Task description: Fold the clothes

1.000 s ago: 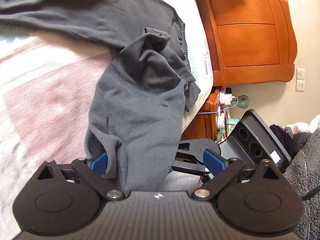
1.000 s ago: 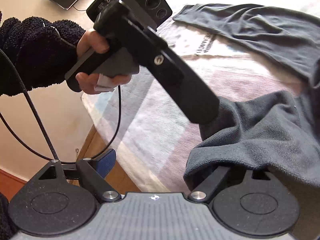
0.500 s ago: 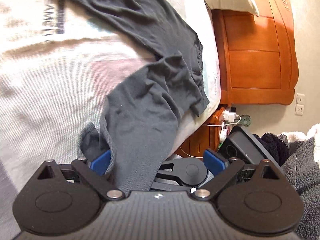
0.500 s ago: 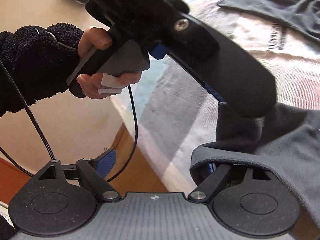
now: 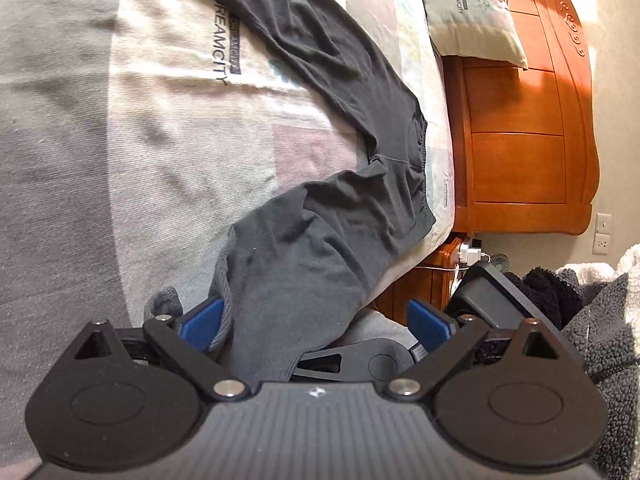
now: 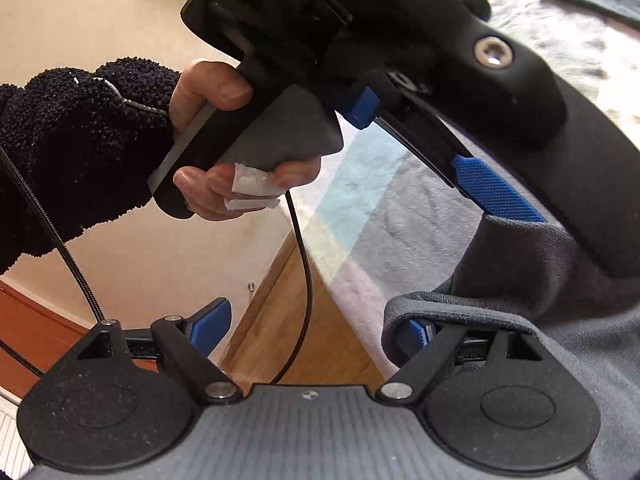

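Observation:
Dark grey trousers (image 5: 320,240) lie on the bed, waistband (image 5: 424,160) near the bed's right edge, one leg running toward the top of the left wrist view. The other leg's cuff hangs across my left gripper (image 5: 314,316), its hem hooked over the left finger's blue pad (image 5: 200,320); the jaws stand wide open. In the right wrist view the same cuff (image 6: 540,280) loops over the right finger of my right gripper (image 6: 314,326), also wide open, nothing pressed between its pads. The left gripper's body (image 6: 400,40) looms just above, held by a hand (image 6: 224,140).
Striped blanket with lettering (image 5: 224,48) covers the bed. A pillow (image 5: 472,12) rests against the wooden headboard (image 5: 528,120); beside it, a nightstand with chargers (image 5: 468,252). The bed's wooden side rail (image 6: 288,320) and a black cable (image 6: 304,280) lie below the grippers. A fleece sleeve (image 6: 60,140) is at left.
Both grippers have drawn back together with the cuff, away from the waistband. The leg now lies stretched out, and the pillow has come into view. The left gripper fills more of the right wrist view.

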Available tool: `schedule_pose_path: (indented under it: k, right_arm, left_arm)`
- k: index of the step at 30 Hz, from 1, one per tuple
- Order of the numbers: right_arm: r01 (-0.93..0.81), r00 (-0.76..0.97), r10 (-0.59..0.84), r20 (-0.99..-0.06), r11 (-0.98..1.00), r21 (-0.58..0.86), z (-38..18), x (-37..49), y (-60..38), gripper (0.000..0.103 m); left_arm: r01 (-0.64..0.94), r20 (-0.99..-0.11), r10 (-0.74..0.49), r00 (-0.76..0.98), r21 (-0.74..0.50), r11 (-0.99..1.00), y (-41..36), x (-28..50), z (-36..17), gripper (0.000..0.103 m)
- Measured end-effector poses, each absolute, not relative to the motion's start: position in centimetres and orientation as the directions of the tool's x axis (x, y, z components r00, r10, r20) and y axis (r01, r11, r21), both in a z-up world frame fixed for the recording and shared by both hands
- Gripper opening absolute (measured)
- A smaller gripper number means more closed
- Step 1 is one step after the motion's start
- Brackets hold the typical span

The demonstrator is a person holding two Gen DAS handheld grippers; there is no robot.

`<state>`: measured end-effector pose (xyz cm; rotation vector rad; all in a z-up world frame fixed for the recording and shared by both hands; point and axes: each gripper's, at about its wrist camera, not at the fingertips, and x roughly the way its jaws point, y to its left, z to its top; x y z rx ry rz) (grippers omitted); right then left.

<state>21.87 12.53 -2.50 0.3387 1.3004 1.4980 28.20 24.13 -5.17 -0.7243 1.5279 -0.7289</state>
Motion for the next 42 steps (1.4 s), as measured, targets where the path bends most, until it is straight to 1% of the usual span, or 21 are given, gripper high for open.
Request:
schedule_pose_path:
  k: [8, 10, 15, 20, 22, 24, 28, 30, 32, 35, 38, 40, 42]
  right_arm:
    - [-0.454, -0.430, 0.794, -0.429, 0.221, 0.863, -4.4, 19.7, 15.0, 0.093]
    - [-0.409, -0.438, 0.784, -0.440, 0.263, 0.874, -5.5, 19.4, 15.3, 0.093]
    - [-0.293, -0.453, 0.782, -0.428, 0.323, 0.900, -7.4, 18.4, 15.3, 0.093]
    - [-0.292, -0.518, 0.763, -0.386, 0.267, 0.919, -6.7, 17.1, 16.9, 0.092]
    - [-0.309, -0.535, 0.748, -0.392, 0.259, 0.915, -6.4, 16.5, 17.5, 0.092]
    - [-0.346, -0.531, 0.734, -0.422, 0.267, 0.899, -5.8, 16.3, 17.8, 0.092]
    - [-0.522, -0.448, 0.679, -0.582, 0.330, 0.786, -4.9, 17.6, 17.5, 0.092]
    - [-0.634, -0.368, 0.629, -0.685, 0.369, 0.680, -4.7, 18.7, 17.0, 0.092]
    - [-0.738, -0.274, 0.587, -0.761, 0.379, 0.558, -4.6, 20.1, 15.9, 0.092]
    - [-0.858, -0.133, 0.515, -0.847, 0.368, 0.359, -4.4, 22.1, 13.3, 0.092]
    - [-0.904, 0.005, 0.424, -0.906, 0.389, 0.176, -4.4, 24.2, 9.6, 0.092]
    - [-0.894, 0.059, 0.369, -0.927, 0.433, 0.115, -4.5, 25.8, 6.8, 0.092]
    - [-0.867, 0.087, 0.316, -0.945, 0.491, 0.084, -4.7, 27.3, 3.7, 0.092]
  left_arm:
    - [-0.063, -0.622, -0.783, -0.030, -0.780, 0.622, 27.4, 26.6, -5.6, 0.096]
    - [-0.066, -0.630, -0.776, -0.017, -0.774, 0.630, 28.0, 26.3, -5.7, 0.096]
    - [-0.068, -0.644, -0.765, 0.024, -0.764, 0.642, 29.4, 25.9, -5.6, 0.096]
    - [-0.093, -0.673, -0.735, 0.086, -0.740, 0.666, 31.6, 25.0, -5.1, 0.096]
    - [-0.118, -0.695, -0.711, 0.106, -0.719, 0.685, 32.4, 24.4, -5.2, 0.097]
    - [-0.144, -0.728, -0.675, 0.121, -0.685, 0.714, 33.1, 23.5, -5.3, 0.097]
    - [-0.232, -0.768, -0.616, 0.174, -0.640, 0.732, 34.5, 20.9, -6.4, 0.097]
    - [-0.287, -0.774, -0.597, 0.211, -0.633, 0.719, 34.8, 19.5, -7.0, 0.096]
    - [-0.338, -0.771, -0.586, 0.249, -0.636, 0.693, 34.7, 18.1, -8.1, 0.097]
    - [-0.384, -0.775, -0.570, 0.273, -0.631, 0.674, 33.6, 16.5, -9.6, 0.097]
    - [-0.387, -0.791, -0.552, 0.264, -0.611, 0.691, 31.9, 15.7, -10.9, 0.097]
    - [-0.367, -0.819, -0.518, 0.246, -0.574, 0.732, 30.6, 15.6, -11.5, 0.097]
    - [-0.348, -0.835, -0.496, 0.237, -0.550, 0.759, 29.5, 15.7, -11.9, 0.098]
